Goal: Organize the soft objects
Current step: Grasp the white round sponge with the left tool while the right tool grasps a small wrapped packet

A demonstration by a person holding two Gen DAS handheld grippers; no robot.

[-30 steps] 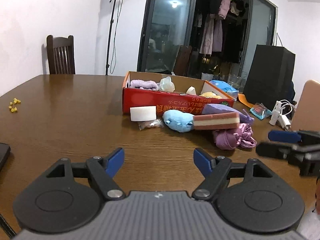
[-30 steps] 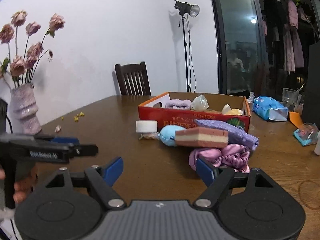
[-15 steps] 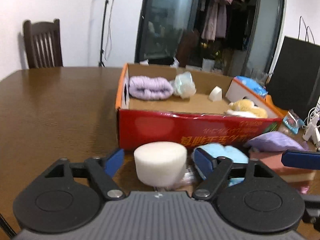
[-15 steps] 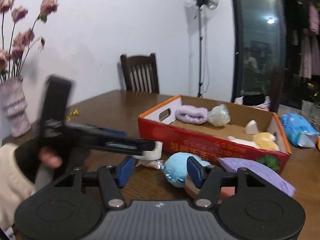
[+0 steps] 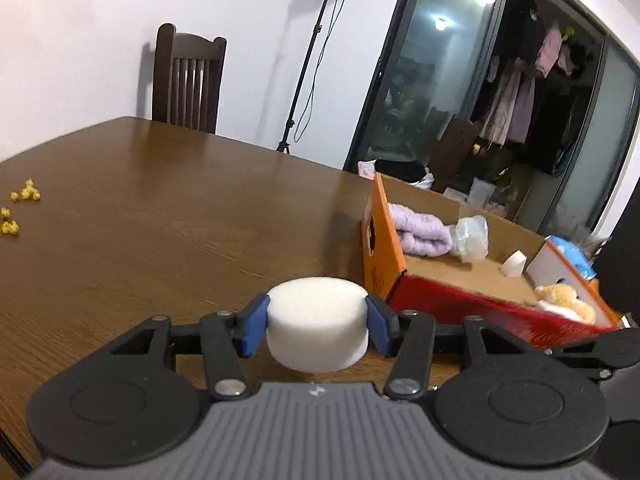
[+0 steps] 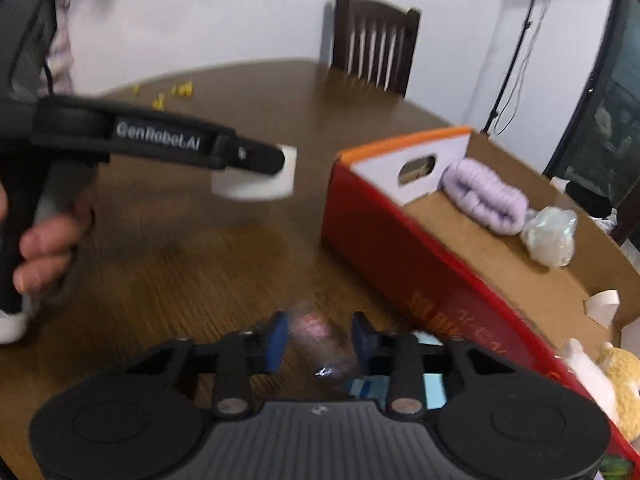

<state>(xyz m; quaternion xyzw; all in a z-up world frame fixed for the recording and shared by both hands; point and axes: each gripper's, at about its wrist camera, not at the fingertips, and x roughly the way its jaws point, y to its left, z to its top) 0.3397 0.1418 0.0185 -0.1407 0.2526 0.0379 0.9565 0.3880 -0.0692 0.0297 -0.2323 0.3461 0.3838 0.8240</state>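
My left gripper [image 5: 317, 322] is shut on a white round foam sponge [image 5: 317, 334] and holds it above the table, left of the red cardboard box [image 5: 460, 300]. The sponge [image 6: 256, 182] and the left gripper [image 6: 260, 158] also show in the right wrist view. My right gripper [image 6: 320, 338] is closed around a small clear plastic packet [image 6: 320, 340] low over the table beside the box [image 6: 400, 240]. The box holds a purple knit roll [image 6: 484, 194], a clear crumpled bag [image 6: 550, 234], a white wedge [image 6: 602, 306] and a yellow plush [image 6: 620, 384].
A brown wooden table [image 5: 160, 220] carries small yellow bits [image 5: 18, 208] at the far left. A dark wooden chair [image 5: 186, 80] and a light stand [image 5: 312, 52] stand behind. A blue plush [image 6: 432, 380] lies partly hidden under my right gripper.
My left gripper closed on the white sponge and lifted it up and to the left. My right gripper moved down to the clear packet and closed around it.
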